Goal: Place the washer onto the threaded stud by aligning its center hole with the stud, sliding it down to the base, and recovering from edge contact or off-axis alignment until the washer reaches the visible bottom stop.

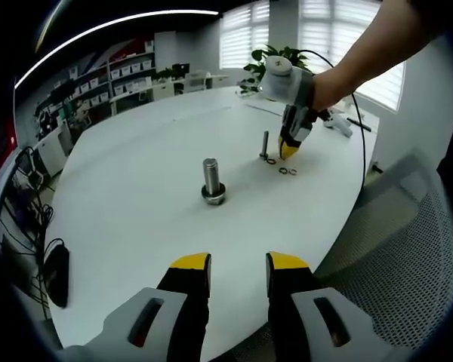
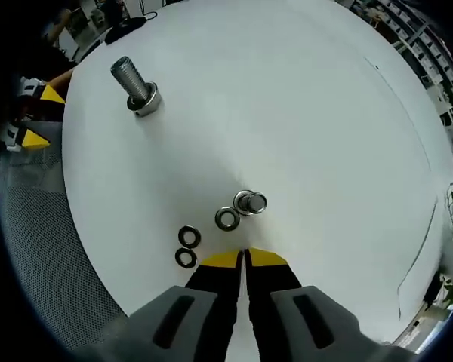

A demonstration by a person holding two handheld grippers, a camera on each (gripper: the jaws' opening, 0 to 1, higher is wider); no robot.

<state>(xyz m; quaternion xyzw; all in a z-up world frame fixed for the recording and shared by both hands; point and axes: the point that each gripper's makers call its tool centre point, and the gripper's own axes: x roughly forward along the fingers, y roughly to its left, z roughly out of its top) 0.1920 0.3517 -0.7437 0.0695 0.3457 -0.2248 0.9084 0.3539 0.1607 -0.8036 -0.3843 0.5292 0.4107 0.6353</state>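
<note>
A large threaded stud [image 1: 211, 178] [image 2: 134, 84] stands upright mid-table on a wide base. Farther off stands a small thin stud [image 1: 265, 143] [image 2: 251, 202], with one washer [image 1: 269, 159] [image 2: 226, 219] lying flat at its foot. Two more washers [image 1: 288, 171] [image 2: 187, 247] lie side by side nearby. My right gripper [image 1: 289, 148] [image 2: 244, 259], held by a person's hand, points down at the table beside the small stud, jaws together with nothing seen between them. My left gripper [image 1: 239, 264] hovers open near the table's front edge, short of the large stud.
The white table [image 1: 136, 219] curves away to an edge on the right, where a grey mesh chair [image 1: 408, 249] stands. A black object [image 1: 57, 273] lies near the left edge. Cables and a white device [image 1: 336, 121] lie behind the right gripper.
</note>
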